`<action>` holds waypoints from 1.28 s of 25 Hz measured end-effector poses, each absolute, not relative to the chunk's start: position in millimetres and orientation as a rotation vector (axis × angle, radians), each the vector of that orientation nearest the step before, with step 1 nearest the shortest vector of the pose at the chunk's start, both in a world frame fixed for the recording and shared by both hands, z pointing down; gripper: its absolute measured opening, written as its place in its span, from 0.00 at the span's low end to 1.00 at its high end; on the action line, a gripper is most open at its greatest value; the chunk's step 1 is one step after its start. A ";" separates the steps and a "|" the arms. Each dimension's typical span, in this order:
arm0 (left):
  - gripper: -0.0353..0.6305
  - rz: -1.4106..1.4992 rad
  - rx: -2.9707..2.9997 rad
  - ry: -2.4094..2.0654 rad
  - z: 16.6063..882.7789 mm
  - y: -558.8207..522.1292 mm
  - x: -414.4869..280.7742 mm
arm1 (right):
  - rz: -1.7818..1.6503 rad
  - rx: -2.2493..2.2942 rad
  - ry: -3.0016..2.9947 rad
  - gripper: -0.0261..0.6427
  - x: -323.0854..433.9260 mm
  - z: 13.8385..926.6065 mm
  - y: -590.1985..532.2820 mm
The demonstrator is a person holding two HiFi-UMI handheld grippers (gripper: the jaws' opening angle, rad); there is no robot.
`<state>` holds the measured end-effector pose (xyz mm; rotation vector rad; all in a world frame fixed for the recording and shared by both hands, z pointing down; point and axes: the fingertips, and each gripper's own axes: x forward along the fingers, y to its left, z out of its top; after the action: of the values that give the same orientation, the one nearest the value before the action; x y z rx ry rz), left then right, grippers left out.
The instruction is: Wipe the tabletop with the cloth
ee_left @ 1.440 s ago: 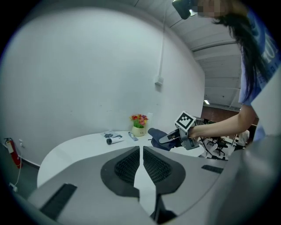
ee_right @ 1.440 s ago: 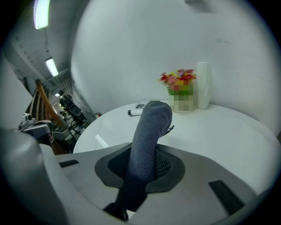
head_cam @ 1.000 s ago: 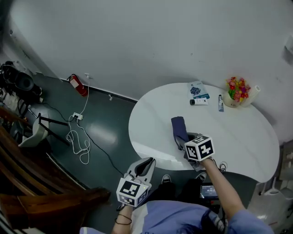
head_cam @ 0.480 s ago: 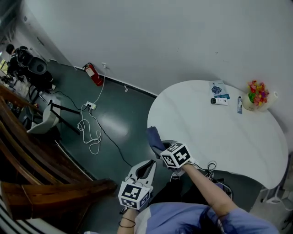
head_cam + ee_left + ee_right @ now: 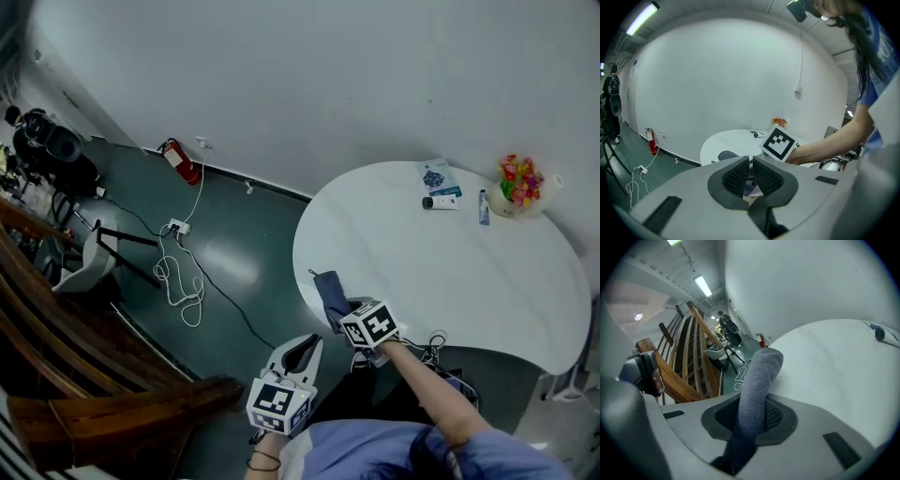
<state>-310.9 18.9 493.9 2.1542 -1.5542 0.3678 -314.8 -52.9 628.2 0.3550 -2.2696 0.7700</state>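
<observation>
Cloth (image 5: 330, 289) nearer tabletop (image 5: 450, 258) edge than before

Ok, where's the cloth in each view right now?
Head view: the cloth is low centre, at the near-left edge of the table, in front of the right gripper.
Left gripper view: the cloth is the dark lump just above the jaws, left of the right gripper.
Right gripper view: the cloth is at centre, clamped between the jaws.
Shared landmark: the white round table.

Tabletop (image 5: 450, 272) middle bare, flowers (image 5: 518, 184), tube (image 5: 483, 207), packet (image 5: 435, 177) at far edge
</observation>
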 end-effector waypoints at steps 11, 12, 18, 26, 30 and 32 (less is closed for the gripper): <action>0.08 0.384 2.467 -1.260 469.2 -43.4 -184.2 | 0.851 0.688 -2.195 0.15 -159.5 630.9 -103.9; 0.08 0.389 2.490 -1.225 468.7 -45.8 -168.3 | 0.855 0.718 -2.187 0.15 -141.8 630.9 -107.4; 0.08 0.407 2.585 -1.046 464.5 -52.2 -73.1 | 0.882 0.882 -2.130 0.15 -26.8 630.6 -123.4; 0.08 0.448 2.656 -0.890 458.4 -60.2 40.2 | 0.938 1.080 -2.059 0.15 130.0 625.9 -130.8; 0.08 0.463 2.685 -0.830 457.1 -64.2 97.6 | 0.971 1.176 -2.030 0.15 207.5 624.7 -129.2; 0.08 0.464 2.697 -0.800 455.4 -65.3 126.5 | 0.986 1.222 -2.008 0.15 245.8 624.9 -126.8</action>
<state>126.5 -65.3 455.4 2.6967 -0.8003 0.4639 245.8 -126.8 624.9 1.2216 -2.0078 0.9864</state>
